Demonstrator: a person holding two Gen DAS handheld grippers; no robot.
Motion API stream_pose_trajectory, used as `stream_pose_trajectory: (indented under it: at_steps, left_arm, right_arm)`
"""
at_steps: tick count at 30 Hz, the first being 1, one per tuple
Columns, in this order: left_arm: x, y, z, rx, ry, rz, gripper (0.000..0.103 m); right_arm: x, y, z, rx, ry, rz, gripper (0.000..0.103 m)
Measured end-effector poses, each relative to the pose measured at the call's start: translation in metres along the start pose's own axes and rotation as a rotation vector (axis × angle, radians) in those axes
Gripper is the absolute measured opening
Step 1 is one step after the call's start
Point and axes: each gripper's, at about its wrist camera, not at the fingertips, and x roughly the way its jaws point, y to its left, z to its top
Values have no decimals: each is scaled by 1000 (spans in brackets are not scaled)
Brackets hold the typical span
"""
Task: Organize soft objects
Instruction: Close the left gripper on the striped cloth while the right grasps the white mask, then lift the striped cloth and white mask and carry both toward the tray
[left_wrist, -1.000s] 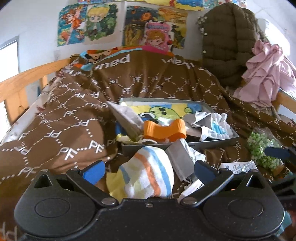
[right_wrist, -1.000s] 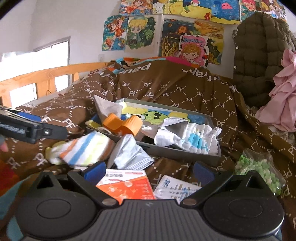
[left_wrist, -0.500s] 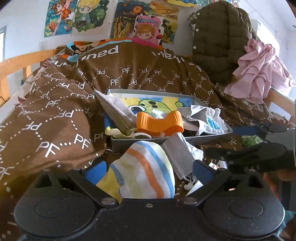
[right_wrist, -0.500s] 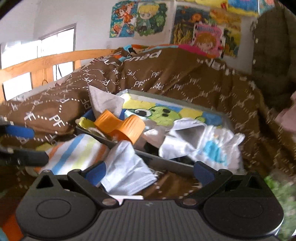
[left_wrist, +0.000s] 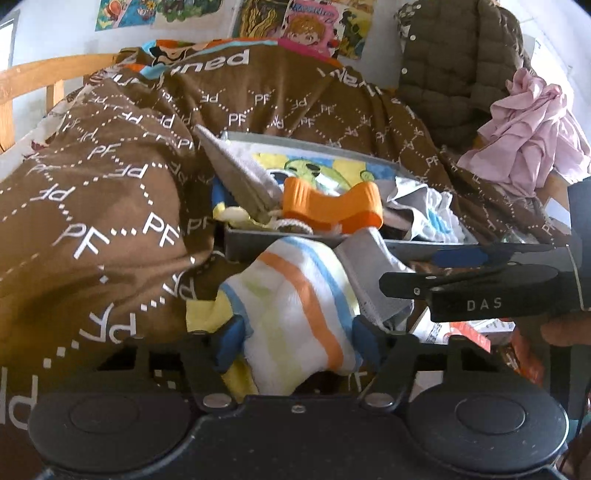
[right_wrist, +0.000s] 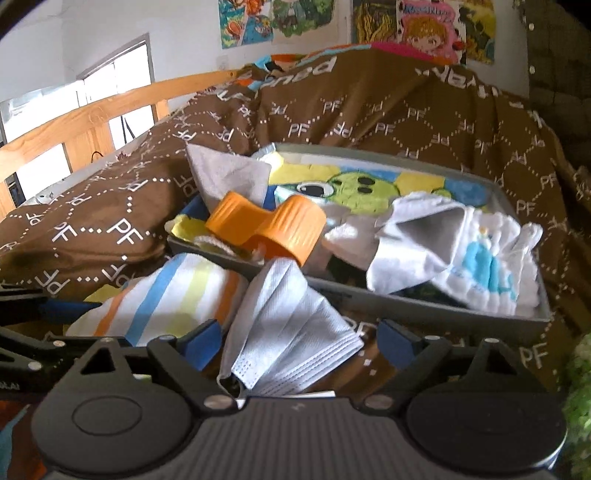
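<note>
Your left gripper (left_wrist: 297, 341) is closing its jaws onto the striped cloth (left_wrist: 295, 295) lying before the tray (left_wrist: 243, 247); your right gripper (right_wrist: 299, 341), jaws narrowing but wide, is straddling the face mask (right_wrist: 288, 325).

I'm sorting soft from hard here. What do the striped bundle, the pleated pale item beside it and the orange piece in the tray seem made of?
Striped bundle: probably fluffy terry cloth, matte and fuzzy. Pleated pale face mask: thin nonwoven fabric, folds and stitched edge showing. Orange ribbed piece: apparently stiff moulded plastic, smooth with a slight sheen.
</note>
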Motion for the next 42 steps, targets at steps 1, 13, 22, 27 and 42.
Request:
stream_pose_trajectory:
  at_steps: [1,13,22,27,42]
  left_arm:
    - [1,0,0,2,7,2,56]
    - [2,-2,-1,-3,20,13,19]
    - [-16,-13,6,29,-106,38,16]
    - [-30,-19,10,30,-208,51,16]
    - [-63,-31,47,34,-446,51,16]
  right_arm:
    - [2,0,0,7,7,7,89]
    - [5,-4,-4,75,42,67,36]
    - [-6,6,-7,15,3,42,10]
    - [-25,13,0,-18,-56,54,9]
    - [-70,-27,41,46,-294,54,9]
